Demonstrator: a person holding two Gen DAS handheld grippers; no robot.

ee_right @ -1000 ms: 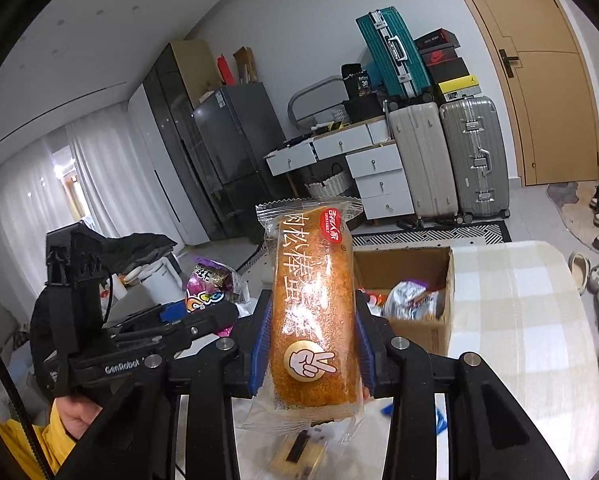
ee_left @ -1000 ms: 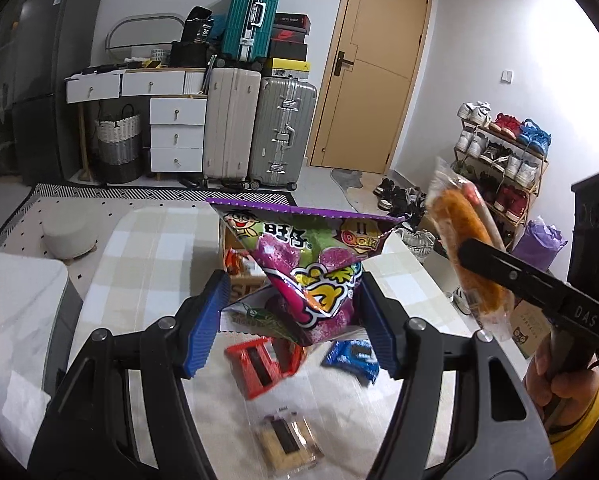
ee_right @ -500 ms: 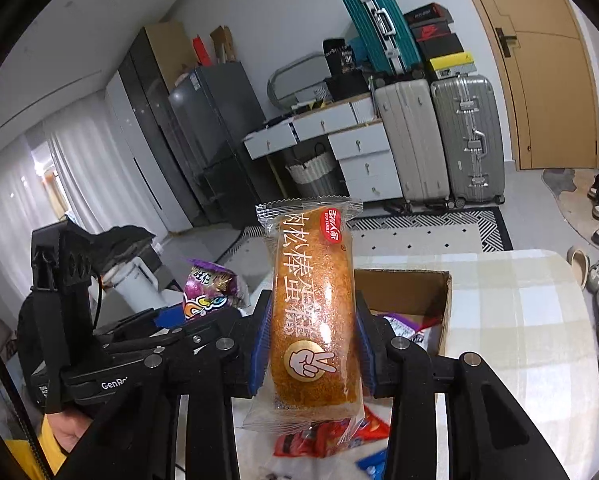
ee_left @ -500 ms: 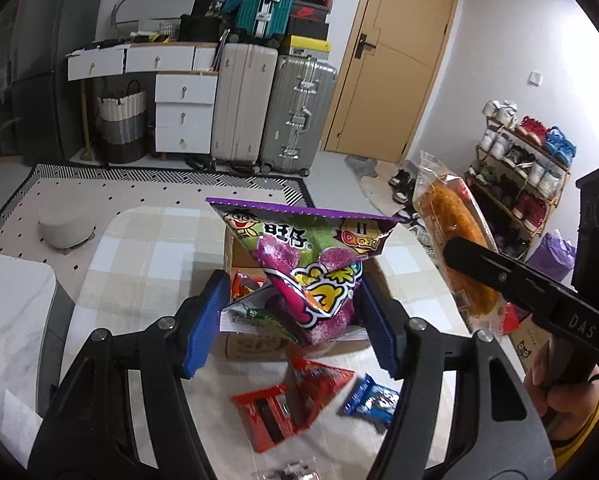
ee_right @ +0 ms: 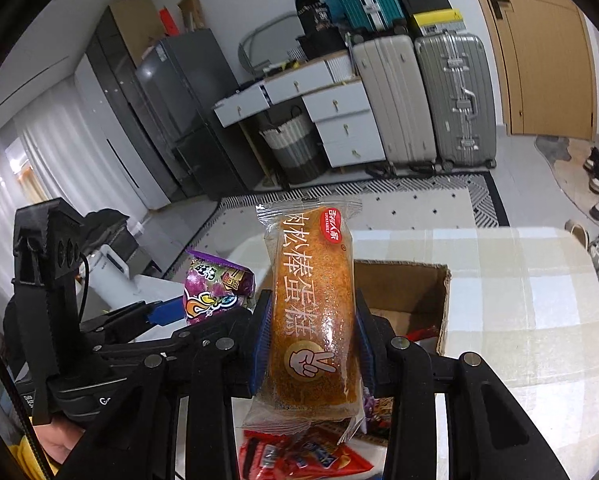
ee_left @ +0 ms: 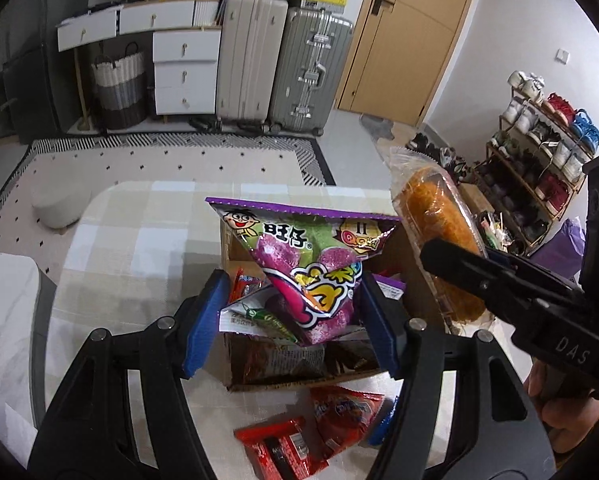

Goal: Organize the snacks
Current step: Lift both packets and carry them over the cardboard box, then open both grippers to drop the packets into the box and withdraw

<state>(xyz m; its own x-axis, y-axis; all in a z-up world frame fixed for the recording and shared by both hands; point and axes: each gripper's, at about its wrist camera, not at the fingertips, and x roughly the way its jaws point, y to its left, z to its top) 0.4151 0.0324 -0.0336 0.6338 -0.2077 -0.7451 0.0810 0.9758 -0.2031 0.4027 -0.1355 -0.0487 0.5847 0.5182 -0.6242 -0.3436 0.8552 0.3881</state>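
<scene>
Snacks are now above the open brown cardboard box (ee_left: pixel 299 376): left gripper (ee_left: pixel 291 320) pinches the purple foil candy bag (ee_left: pixel 315 272), right gripper (ee_right: pixel 309 344) pinches the orange wrapped cake roll (ee_right: pixel 313 312); dropping comes next.

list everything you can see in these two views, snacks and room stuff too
candy bag: 1, purple and green, held in left claw above the box
floss cake: 1, orange in clear wrapper, held in right claw
cardboard box: 1, brown, open on the table, snacks inside
red packets: at least 2, red, on the table in front of the box
blue packet: 1, blue, beside the red ones, mostly hidden
table: 1, beige check cloth
suitcases: 2 upright, beige and grey, by the wall; 1 teal on top
drawers: 1 unit, white
basket: 1, white and grey
door: 1, tan
shoe rack: 1, full of shoes
fridge: 1, dark
left claw: blue pads, black frame
right claw: blue pads, black frame
</scene>
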